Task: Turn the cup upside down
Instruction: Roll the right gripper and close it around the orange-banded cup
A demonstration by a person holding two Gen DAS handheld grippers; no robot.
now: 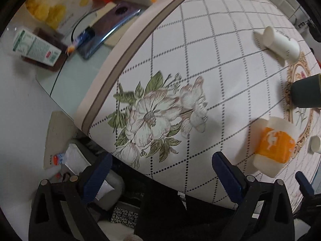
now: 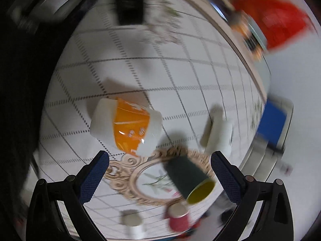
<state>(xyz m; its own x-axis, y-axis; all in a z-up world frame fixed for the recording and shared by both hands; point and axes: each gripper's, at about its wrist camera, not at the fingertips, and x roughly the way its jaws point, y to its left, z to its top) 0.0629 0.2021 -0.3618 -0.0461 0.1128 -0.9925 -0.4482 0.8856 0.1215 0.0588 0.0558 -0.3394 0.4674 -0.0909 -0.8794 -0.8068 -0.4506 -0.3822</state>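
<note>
No legible text anywhere. Green and white carton (image 1: pixel 36 47) in the left wrist view: printed lines and a small red mark, too small to read. Yellow and white box (image 1: pixel 58 6) behind it: a faint grey word on the side, unreadable. Orange-wrapped pack (image 1: pixel 274 145) on the desk (image 1: pixel 220 40): white marks only, blurred in the right wrist view (image 2: pixel 130 126) as well. White cup (image 1: pixel 280 42): tiny dark marks near the rim, not decipherable.

Motion blur smears the red bag (image 2: pixel 280 20); dark cup (image 1: pixel 307 92) cut off.
</note>
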